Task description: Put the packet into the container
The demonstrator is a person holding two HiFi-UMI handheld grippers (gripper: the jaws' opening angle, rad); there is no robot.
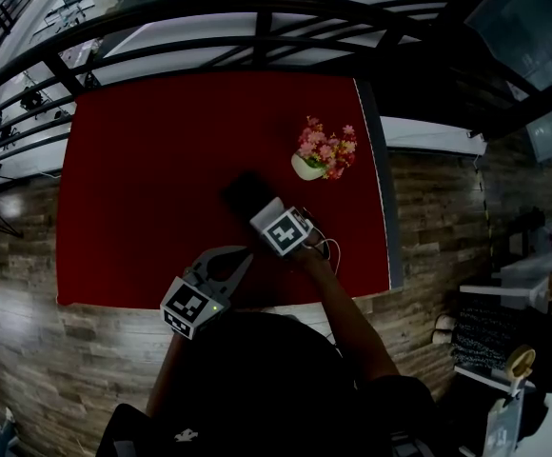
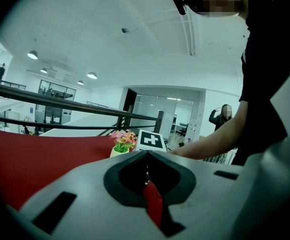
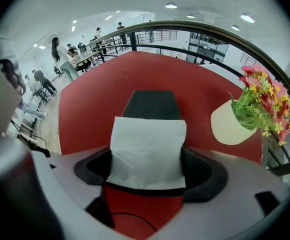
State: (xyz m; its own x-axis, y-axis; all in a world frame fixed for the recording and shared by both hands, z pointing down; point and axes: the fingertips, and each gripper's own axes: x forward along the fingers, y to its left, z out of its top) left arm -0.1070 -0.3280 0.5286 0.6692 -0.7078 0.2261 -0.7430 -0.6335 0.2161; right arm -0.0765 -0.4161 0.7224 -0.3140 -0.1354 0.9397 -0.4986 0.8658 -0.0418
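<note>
- Location type: open-plan office building, mezzanine level.
- Black metal railing borders the red-covered surface, which stands on a grey wood-plank floor.
- Glass-partitioned rooms, round ceiling lights, and people at long desks on the level below.

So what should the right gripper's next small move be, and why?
Probably ease the right gripper forward until the white packet hangs over the dark container. Its jaws are shut on the packet, and the container lies just ahead of it on the red table.
</note>
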